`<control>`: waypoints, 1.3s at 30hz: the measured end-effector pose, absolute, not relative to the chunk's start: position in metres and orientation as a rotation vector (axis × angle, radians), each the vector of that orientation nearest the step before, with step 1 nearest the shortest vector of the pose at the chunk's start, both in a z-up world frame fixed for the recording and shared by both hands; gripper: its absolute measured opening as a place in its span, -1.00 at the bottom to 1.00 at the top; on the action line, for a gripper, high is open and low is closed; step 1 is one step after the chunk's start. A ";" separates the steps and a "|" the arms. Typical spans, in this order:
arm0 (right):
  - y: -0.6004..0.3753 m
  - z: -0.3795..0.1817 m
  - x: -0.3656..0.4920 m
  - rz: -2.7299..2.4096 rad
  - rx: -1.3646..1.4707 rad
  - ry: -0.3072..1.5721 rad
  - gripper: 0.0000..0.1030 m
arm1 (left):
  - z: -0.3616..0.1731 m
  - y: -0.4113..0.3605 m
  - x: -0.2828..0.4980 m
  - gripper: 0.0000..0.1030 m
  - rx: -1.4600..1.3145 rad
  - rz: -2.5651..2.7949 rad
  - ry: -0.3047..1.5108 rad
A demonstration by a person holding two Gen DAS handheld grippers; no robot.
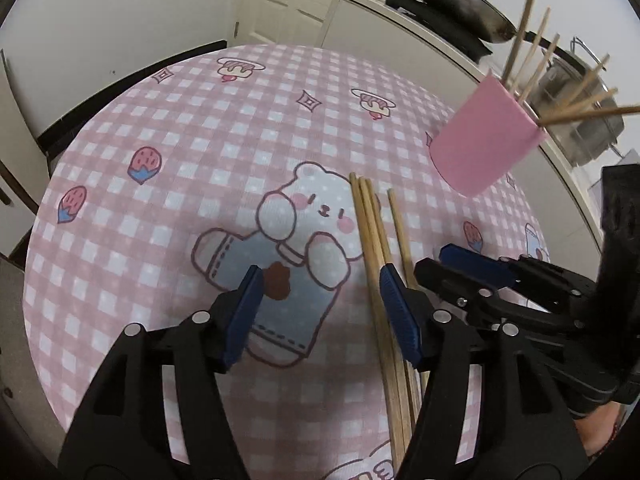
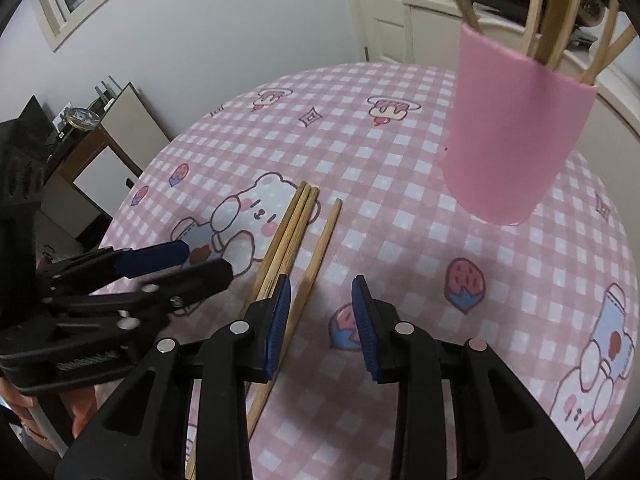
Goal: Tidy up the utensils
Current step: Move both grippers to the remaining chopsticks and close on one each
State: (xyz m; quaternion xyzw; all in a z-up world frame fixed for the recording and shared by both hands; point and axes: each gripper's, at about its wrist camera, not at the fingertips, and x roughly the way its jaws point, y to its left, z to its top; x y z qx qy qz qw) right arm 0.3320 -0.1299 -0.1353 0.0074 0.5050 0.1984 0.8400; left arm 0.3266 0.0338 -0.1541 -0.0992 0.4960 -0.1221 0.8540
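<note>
Mid-task: loose chopsticks waiting for pickup

Currently four chopsticks lie loose on the desk [image 2: 400,128], which has a pink check cloth: a bundle of three [image 2: 286,236] touching side by side, and a single [image 2: 318,248] just beside them on the cup side. Pink cup [image 2: 512,136] stands further back to the right, well apart from them, already holding sticks [image 1: 536,52]; about six or seven there, exact count unclear from blur.

Left claw [image 1: 320,308] gaping, nothing between its pads, hovering over the bear print with the bundle running under its right finger. Right claw [image 2: 322,324] also spread apart and empty, low over the near part of the single stick, which passes just inside its left pad [image 2: 280,320].

Step in hand, as judged: reaching for the next stick to load. Next move probably calls for centring the right claw on the single, closing, lifting, then tipping it upright into the cup. Thin stick flat on cloth could slip or roll out of the pinch
</note>
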 end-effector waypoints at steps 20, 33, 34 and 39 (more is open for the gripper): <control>-0.134 -0.141 0.336 0.402 -0.136 1.092 -0.84 | -0.157 0.009 0.332 0.17 -0.112 -0.241 1.059; -0.145 -0.141 0.333 0.419 -0.113 1.100 -0.84 | -0.158 -0.008 0.338 0.23 0.034 -0.163 1.062; -0.145 -0.141 0.334 0.421 -0.112 1.102 -0.84 | -0.157 -0.009 0.339 0.23 0.037 -0.158 1.065; -0.145 -0.141 0.334 0.424 -0.114 1.109 -0.84 | -0.155 -0.010 0.342 0.14 0.061 -0.169 1.071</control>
